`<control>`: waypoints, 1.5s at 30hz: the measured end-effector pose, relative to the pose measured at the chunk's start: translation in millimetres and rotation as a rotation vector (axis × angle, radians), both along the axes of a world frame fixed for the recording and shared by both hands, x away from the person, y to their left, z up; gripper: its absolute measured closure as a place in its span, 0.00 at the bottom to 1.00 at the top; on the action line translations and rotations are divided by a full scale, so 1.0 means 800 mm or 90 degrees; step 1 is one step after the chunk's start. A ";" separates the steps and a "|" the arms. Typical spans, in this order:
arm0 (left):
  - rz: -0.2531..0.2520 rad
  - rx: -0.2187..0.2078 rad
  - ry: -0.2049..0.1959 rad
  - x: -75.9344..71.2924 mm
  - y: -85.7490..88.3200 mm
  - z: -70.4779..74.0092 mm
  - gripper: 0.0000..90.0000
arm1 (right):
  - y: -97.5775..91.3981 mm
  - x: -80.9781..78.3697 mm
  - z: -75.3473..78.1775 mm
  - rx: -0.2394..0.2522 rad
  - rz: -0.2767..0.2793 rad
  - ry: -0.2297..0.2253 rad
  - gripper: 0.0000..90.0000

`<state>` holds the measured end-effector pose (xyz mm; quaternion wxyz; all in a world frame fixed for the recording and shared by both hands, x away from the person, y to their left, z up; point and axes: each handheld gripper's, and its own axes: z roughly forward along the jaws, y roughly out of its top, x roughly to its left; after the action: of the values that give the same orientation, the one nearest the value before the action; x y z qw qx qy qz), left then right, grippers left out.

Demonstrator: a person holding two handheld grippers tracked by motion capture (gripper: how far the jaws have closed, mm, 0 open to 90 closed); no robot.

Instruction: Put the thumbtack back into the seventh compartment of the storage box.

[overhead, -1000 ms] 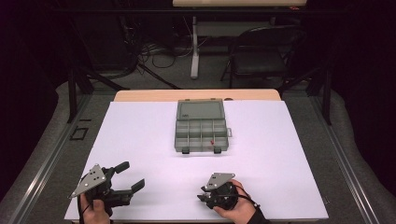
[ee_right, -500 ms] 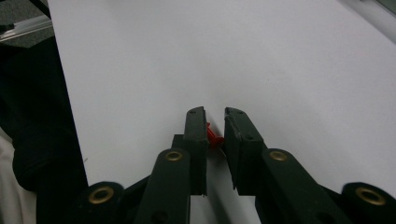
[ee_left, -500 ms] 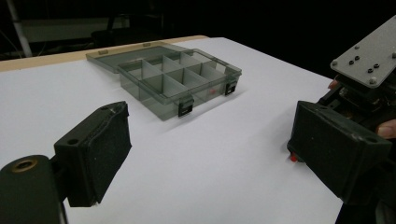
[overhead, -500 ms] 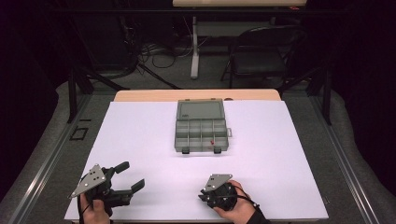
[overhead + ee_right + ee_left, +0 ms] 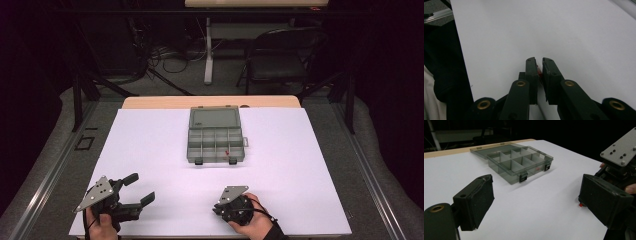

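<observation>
Your right gripper [image 5: 538,67] had its jaws nearly together over a small red piece [image 5: 539,71], most of it hidden between the pads, so you couldn't tell what it was. In the organizer box [image 5: 216,141] at frame center, a red speck [image 5: 226,152] was too small to identify. Your hands were cut off by the bottom edge.
</observation>
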<state>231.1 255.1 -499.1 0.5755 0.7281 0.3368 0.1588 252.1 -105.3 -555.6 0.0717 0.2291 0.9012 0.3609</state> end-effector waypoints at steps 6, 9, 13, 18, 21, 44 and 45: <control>0.000 0.000 0.000 0.000 0.000 0.000 0.13 | -0.002 0.001 0.002 0.007 -0.008 0.003 0.93; 0.000 0.000 0.000 0.000 0.000 0.000 0.13 | -0.003 0.001 0.004 0.013 -0.010 0.001 0.93; 0.001 0.000 0.000 0.000 0.000 0.000 0.13 | -0.004 0.002 0.007 0.017 -0.013 0.000 0.93; 0.001 0.000 -0.001 0.000 0.000 0.000 0.13 | -0.006 0.003 0.011 0.028 -0.017 -0.002 0.93; 0.002 -0.003 -0.001 0.000 0.001 0.000 0.13 | -0.008 0.005 0.017 0.039 -0.023 -0.006 0.93; 0.008 -0.006 0.004 0.002 0.003 -0.001 0.13 | -0.018 0.074 0.083 0.090 -0.093 -0.032 0.93; 0.006 -0.008 0.004 0.002 0.003 -0.001 0.13 | -0.018 0.078 0.086 0.092 -0.096 -0.034 0.93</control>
<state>233.1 257.6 -500.0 0.5780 0.7235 0.3432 0.1572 314.6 -119.5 -487.2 0.1063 0.2913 0.8507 0.4245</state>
